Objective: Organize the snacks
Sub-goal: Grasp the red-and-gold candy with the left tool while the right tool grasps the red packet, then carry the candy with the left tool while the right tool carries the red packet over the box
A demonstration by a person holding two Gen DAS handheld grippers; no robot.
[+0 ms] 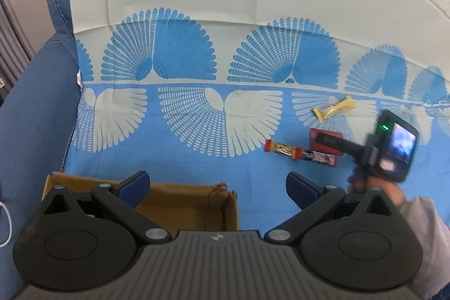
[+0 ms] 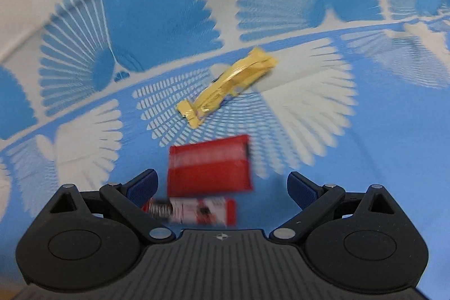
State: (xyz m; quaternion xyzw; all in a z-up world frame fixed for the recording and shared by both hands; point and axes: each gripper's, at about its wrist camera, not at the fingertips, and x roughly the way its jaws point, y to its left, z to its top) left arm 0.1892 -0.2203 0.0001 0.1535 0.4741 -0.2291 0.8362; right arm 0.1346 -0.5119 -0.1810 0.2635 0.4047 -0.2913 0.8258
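Observation:
Snacks lie on a blue and white patterned cloth (image 1: 197, 153). A yellow wrapped bar (image 1: 334, 108) lies farthest back; it also shows in the right wrist view (image 2: 227, 86). A red packet (image 1: 324, 141) lies in front of it and shows in the right wrist view (image 2: 209, 167). A red and gold bar (image 1: 284, 149) and a red and white packet (image 1: 322, 158) lie beside it; the red and white packet shows in the right wrist view (image 2: 194, 210). My left gripper (image 1: 218, 187) is open and empty over an open cardboard box (image 1: 182, 204). My right gripper (image 2: 222, 189) is open, just above the red packets.
The cloth covers a blue cushioned seat (image 1: 31, 114) with a raised backrest behind. The right gripper's body with a lit screen (image 1: 393, 151) and the hand holding it show at the right of the left wrist view. A white cord (image 1: 7, 224) hangs at the far left.

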